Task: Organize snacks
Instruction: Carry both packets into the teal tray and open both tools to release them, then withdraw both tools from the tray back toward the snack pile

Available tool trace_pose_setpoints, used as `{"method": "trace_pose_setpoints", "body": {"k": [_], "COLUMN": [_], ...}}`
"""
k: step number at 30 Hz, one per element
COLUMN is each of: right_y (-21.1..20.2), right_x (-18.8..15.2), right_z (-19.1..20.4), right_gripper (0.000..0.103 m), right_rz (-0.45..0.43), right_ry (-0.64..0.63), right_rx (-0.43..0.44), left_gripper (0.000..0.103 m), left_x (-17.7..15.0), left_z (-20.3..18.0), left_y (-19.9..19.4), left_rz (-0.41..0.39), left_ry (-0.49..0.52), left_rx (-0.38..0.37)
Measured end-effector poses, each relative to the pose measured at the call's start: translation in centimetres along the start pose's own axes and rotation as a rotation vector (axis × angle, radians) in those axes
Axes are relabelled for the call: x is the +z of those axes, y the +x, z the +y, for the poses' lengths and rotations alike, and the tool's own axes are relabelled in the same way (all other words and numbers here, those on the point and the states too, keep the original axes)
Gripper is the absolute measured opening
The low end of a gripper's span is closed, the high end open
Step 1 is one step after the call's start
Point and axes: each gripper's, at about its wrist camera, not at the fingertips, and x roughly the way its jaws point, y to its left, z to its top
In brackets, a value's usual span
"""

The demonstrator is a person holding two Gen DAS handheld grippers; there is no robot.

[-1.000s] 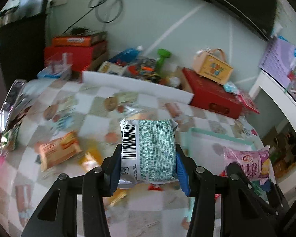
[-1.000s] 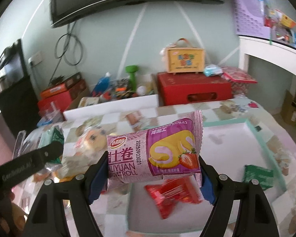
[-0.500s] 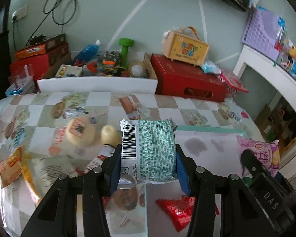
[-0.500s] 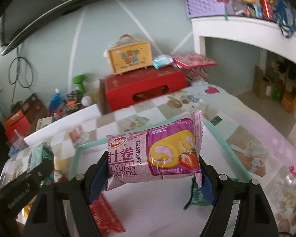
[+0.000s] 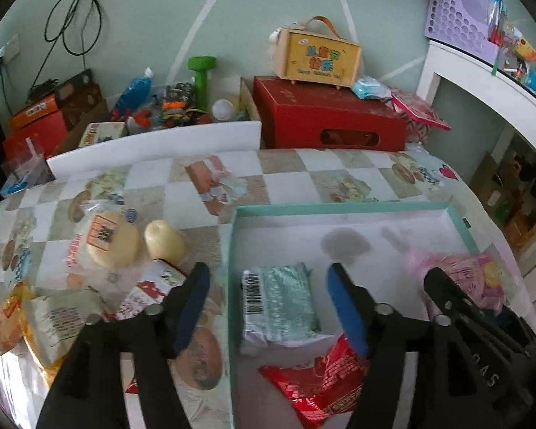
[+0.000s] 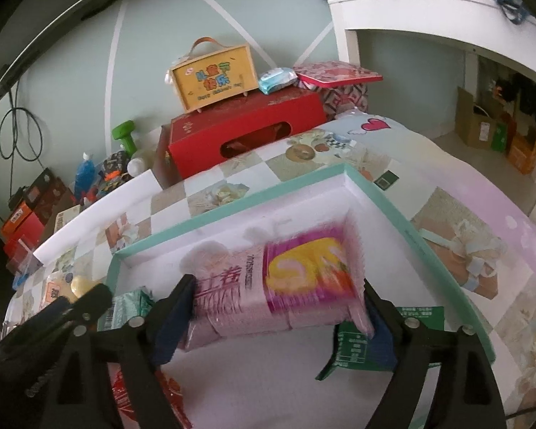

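Snacks were going into the teal-rimmed tray on the checked tablecloth, and I had both tongs over it. My left gripper had just been opening: its blue pads stood clear on either side of the green foil packet, which lay barcode-up in the tray beside the red packet. My right gripper had been widening too, with the pink roll-cake packet blurred between the pads near the tray's far corner; I could not tell whether the pads still pressed on it. I judged all of these light, puffy and crinkly, with slick film that slides under a weak pinch and soft cake inside that crushes under a hard one. For the loose snacks left on the cloth, such as the round wrapped bun, I would pinch across the short width at the middle, gently.
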Motion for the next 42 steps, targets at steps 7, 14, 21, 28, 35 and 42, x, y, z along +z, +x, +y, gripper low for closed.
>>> {"method": "trace_pose_setpoints", "body": {"k": [7, 14, 21, 28, 35, 42], "right_y": [-0.5, -0.6, -0.5, -0.4, -1.1, -2.3], "right_x": [0.1, 0.0, -0.1, -0.2, 0.0, 0.3], "right_z": [0.6, 1.3, 1.6, 1.8, 1.9, 1.9], "right_gripper": [0.088, 0.103, 0.103, 0.103, 0.103, 0.103], "right_rz": [-0.005, -0.024, -0.021, -0.025, -0.071, -0.125], "right_ry": [-0.027, -0.074, -0.1, -0.113, -0.108, -0.068], "right_rx": [0.006, -0.032, -0.05, -0.054, -0.068, -0.033], "left_gripper": [0.071, 0.093, 0.098, 0.098, 0.099, 0.103], "left_x": [-0.1, -0.3, -0.5, -0.6, -0.6, -0.6], "left_z": [0.9, 2.8, 5.1, 5.1, 4.8, 6.0], "left_y": [-0.3, 0.0, 0.0, -0.2, -1.4, -3.7], "left_rz": [0.039, 0.067, 0.061, 0.061, 0.017, -0.073], "left_ry": [-0.033, -0.099, -0.14, -0.128, -0.096, -0.084], "left_rx": [0.02, 0.045, 0.126, 0.135, 0.129, 0.142]}}
